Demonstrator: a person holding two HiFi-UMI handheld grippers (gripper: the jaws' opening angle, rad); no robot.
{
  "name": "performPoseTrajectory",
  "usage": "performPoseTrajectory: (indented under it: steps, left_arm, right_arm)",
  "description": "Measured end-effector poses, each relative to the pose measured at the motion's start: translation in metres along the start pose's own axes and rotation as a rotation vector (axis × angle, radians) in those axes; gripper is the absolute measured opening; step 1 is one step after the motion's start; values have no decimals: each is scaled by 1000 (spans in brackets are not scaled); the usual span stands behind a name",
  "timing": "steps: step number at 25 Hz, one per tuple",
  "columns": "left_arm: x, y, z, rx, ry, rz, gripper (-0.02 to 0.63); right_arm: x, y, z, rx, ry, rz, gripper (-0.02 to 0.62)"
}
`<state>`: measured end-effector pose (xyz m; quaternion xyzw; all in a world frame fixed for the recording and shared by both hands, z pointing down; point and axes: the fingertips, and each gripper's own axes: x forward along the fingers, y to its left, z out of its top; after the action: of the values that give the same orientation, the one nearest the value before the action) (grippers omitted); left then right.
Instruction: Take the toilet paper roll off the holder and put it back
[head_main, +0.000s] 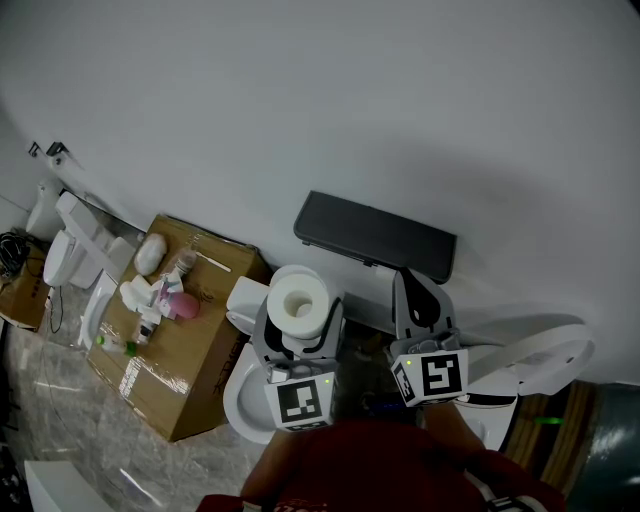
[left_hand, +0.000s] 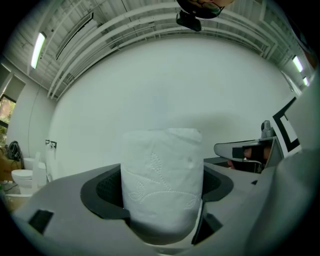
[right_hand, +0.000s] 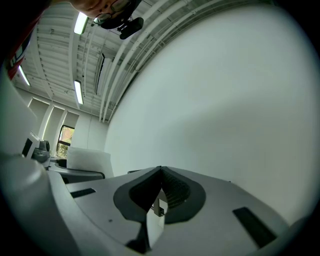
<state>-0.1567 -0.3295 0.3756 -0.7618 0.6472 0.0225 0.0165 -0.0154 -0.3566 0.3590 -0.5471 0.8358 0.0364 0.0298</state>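
My left gripper (head_main: 300, 316) is shut on a white toilet paper roll (head_main: 298, 292), which stands upright with its hollow core facing up. In the left gripper view the embossed roll (left_hand: 162, 182) fills the gap between both dark pads. The black wall holder (head_main: 375, 237) is mounted on the white wall just beyond and to the right of the roll, apart from it. My right gripper (head_main: 409, 279) points at the holder's lower right edge; its jaws (right_hand: 160, 174) are pressed together with nothing between them. The roll (right_hand: 89, 160) shows at the left of the right gripper view.
A white toilet bowl (head_main: 243, 395) sits below the grippers, its seat (head_main: 545, 355) raised at the right. A cardboard box (head_main: 185, 335) with small items on top stands at the left. More white fixtures (head_main: 75, 250) stand at the far left on the tiled floor.
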Motion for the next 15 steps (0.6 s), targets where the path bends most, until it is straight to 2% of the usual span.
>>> performPoseTrajectory:
  steps: [6,10,15]
  left_arm:
    - [1,2,-8,17,34,13,451]
    - [3,-1,-4,-6,-4,1,451]
    - [2,0,-10,-7,23,11,450]
  right_arm:
    - [2,0,-3,2,3,2,17]
    - [2,1,-4,2,4,4,17]
    - [2,0,-4,2,7,3,17]
